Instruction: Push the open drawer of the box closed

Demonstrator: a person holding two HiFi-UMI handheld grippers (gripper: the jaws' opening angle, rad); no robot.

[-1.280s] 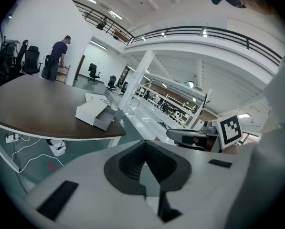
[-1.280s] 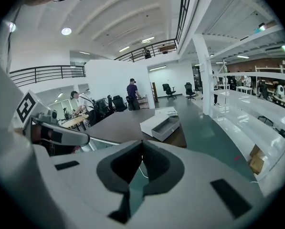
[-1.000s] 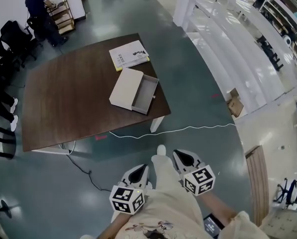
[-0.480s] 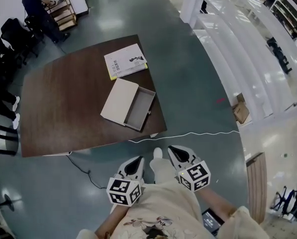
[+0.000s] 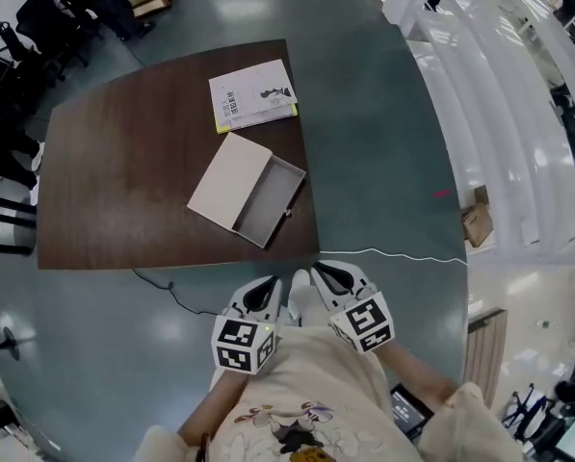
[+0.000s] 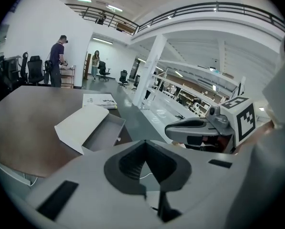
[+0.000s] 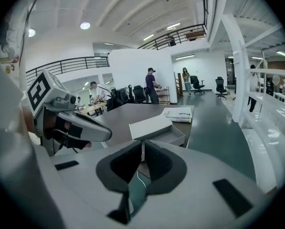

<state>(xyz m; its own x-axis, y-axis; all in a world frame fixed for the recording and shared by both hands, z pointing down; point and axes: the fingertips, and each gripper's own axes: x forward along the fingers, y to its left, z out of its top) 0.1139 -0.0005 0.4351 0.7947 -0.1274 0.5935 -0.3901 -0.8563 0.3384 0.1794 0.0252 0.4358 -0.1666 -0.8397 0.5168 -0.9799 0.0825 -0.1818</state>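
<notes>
A flat beige box (image 5: 220, 183) lies on the dark brown table (image 5: 123, 181), near its front right corner. Its grey drawer (image 5: 268, 206) is pulled out toward the table's right edge. The box (image 6: 80, 123) and open drawer (image 6: 104, 133) show in the left gripper view, and the same box (image 7: 153, 125) and drawer (image 7: 170, 137) in the right gripper view. My left gripper (image 5: 265, 291) and right gripper (image 5: 329, 273) hang side by side just short of the table's front edge, both shut and empty. Each is well apart from the box.
A white book (image 5: 255, 95) lies on the table behind the box. A white cable (image 5: 403, 255) and a black cable (image 5: 162, 292) run over the floor by the table. Black chairs (image 5: 32, 27) stand at far left, a cardboard carton (image 5: 477, 224) at right.
The table and box have come nearer to the grippers as the person steps forward. Both grippers stay shut and held close to the body.
</notes>
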